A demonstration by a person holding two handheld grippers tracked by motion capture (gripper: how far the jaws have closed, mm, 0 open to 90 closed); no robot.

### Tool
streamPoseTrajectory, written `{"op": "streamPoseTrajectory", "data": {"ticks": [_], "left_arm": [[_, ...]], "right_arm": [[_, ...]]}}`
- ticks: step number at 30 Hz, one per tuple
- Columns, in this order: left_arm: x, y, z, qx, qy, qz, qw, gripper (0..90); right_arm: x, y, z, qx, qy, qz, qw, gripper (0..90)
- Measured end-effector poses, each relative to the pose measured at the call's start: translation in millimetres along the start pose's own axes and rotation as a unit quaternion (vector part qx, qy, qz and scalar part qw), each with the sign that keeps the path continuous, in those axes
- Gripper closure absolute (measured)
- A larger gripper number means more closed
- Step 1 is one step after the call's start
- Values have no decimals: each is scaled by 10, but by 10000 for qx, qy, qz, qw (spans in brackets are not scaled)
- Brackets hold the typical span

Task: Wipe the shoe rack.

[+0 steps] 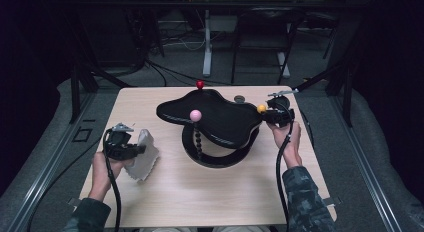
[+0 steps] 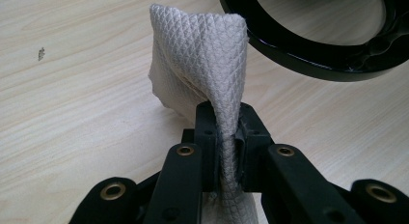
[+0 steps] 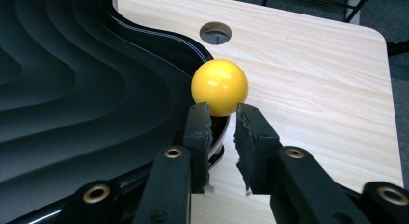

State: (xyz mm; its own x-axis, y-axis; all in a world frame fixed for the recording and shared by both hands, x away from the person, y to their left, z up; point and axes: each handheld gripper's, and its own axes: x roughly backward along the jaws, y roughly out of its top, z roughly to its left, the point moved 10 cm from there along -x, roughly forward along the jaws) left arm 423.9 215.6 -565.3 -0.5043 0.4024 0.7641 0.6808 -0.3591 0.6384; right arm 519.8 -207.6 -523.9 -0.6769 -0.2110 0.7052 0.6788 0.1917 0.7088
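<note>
A pale quilted cloth stands bunched on the wooden table, and my left gripper is shut on its edge near the table's left side. A glossy black wavy tray sits on a black ring base at the table's middle. At the tray's right edge a yellow ball tops a short black stem. My right gripper is closed on that stem just below the ball.
A pink ball on a beaded black post rises at the tray's front, and a red ball stands at its far edge. A round hole lies in the tabletop behind the tray. Desk legs and cables stand beyond the far edge.
</note>
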Motion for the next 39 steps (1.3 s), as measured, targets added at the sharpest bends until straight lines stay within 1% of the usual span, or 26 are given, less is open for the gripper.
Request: {"op": "streamPoseTrajectory", "data": {"ticks": [2, 3, 4, 5, 6, 8, 10, 11, 13, 14, 16, 17, 19, 21, 24, 25, 27, 28, 29, 30, 31, 32, 34, 35, 37, 39], "left_arm": [[1, 0, 3, 1, -2, 2, 10000, 818], [3, 2, 5, 3, -3, -7, 10000, 818], [2, 5, 5, 12, -11, -14, 10000, 818], [1, 4, 7, 18, -10, -8, 10000, 818], [-1, 6, 9, 26, -5, -14, 10000, 818], [-2, 11, 1, 36, -10, -32, 10000, 818], [3, 7, -3, 24, -13, -18, 10000, 818], [4, 9, -2, 18, -13, -31, 10000, 818], [5, 8, 3, 20, -11, -29, 10000, 818], [3, 7, 4, 32, -4, -31, 10000, 818], [-1, 7, 2, 36, -13, -24, 10000, 818], [-1, 8, -2, 39, -8, -25, 10000, 818], [-1, 12, -2, 5, -11, -30, 10000, 818], [5, 10, 1, 26, -6, -29, 10000, 818], [11, 14, 9, 30, -4, -39, 10000, 818], [12, 16, 7, 28, 0, -47, 10000, 818], [12, 14, 0, 7, -9, -30, 10000, 818], [13, 17, -2, 12, -5, -54, 10000, 818], [12, 16, -2, 13, -8, -49, 10000, 818], [11, 12, -2, 20, -8, -27, 10000, 818], [10, 13, -1, 26, -7, -35, 10000, 818], [6, 14, -1, 4, -17, -38, 10000, 818], [1, 17, -3, 7, -17, -49, 10000, 818], [0, 17, -6, 4, -18, -42, 10000, 818], [0, 18, -7, 11, -23, -51, 10000, 818], [4, 17, -7, 17, -21, -54, 10000, 818]], "right_arm": [[4, -10, -19, -50, -9, 49, 10000, 714], [6, -23, -29, -59, -60, 72, 9999, 710], [15, -27, -27, -71, -58, 33, 10000, 710], [25, -32, -14, -103, -54, 22, 9999, 720], [29, -33, -4, -62, -65, 29, 10000, 736], [26, -29, 3, -66, -92, 61, 9999, 742], [11, -17, 0, -98, -106, 70, 9999, 746], [-2, -11, -9, -56, -148, 75, 9998, 748], [-24, -10, -22, -54, -176, 81, 9998, 750], [-48, -24, -33, -55, -203, 136, 9997, 755], [-85, -51, -56, -124, -137, 162, 9997, 747], [-96, -55, -67, -140, -173, 143, 9997, 743], [-102, -54, -82, -152, -168, 101, 9997, 726], [-88, -46, -77, -194, -152, 41, 9997, 710], [-22, 10, -23, -225, -56, -161, 9996, 709], [-16, 24, 3, -146, -41, -161, 9998, 707], [-37, 57, 27, -152, -40, -222, 9996, 702], [-41, 53, 36, -90, 13, -123, 9999, 704], [-67, 70, 20, -120, -117, -171, 9997, 700], [-78, 75, 16, -156, -134, -185, 9996, 700], [-80, 73, 23, -142, -30, -124, 9998, 703], [-89, 85, 23, -122, -34, -143, 9998, 721], [-119, 119, 15, -113, -148, -233, 9996, 733], [-118, 118, 23, -82, -56, -167, 9998, 732], [-152, 145, 19, -120, -67, -216, 9997, 726], [-183, 171, 21, -91, -30, -212, 9997, 716]]}}
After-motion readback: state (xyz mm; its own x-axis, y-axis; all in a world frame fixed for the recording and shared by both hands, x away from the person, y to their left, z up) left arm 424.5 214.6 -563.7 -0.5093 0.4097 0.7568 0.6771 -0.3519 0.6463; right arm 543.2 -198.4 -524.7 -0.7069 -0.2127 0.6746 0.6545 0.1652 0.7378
